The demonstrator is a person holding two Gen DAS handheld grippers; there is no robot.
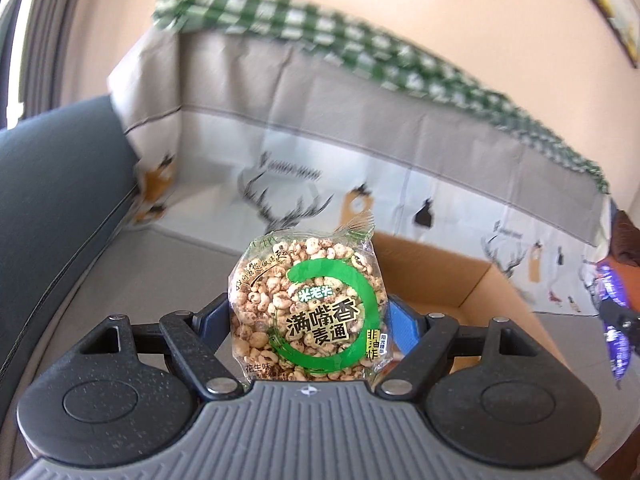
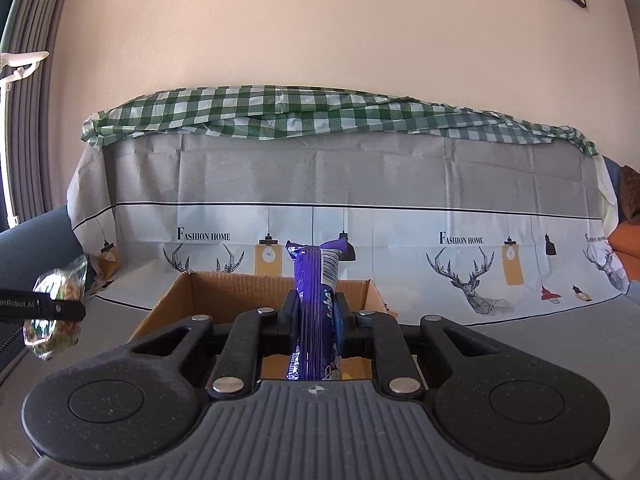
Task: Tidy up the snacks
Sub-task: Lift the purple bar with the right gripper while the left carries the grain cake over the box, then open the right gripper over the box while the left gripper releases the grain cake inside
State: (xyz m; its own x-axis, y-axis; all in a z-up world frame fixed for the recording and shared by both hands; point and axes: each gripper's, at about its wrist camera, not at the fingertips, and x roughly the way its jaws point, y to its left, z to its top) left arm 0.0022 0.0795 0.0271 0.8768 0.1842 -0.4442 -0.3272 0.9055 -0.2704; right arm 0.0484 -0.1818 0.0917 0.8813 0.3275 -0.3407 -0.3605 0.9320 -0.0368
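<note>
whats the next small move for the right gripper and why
Probably ease the right gripper forward and down over the cardboard box, then open. It is shut on the purple snack bar, and the open box sits just ahead, below it.

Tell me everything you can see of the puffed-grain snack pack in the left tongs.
The puffed-grain snack pack is a clear, crinkly plastic bag of a round tan puffed-grain cake, printed with a broken green ring and dark Chinese lettering. Its crimped top edge points up. It stands upright, label toward the camera, clamped by its sides in the left tongs, off the surface, with the open cardboard box behind it. From the right wrist view it looks blurred.
</note>
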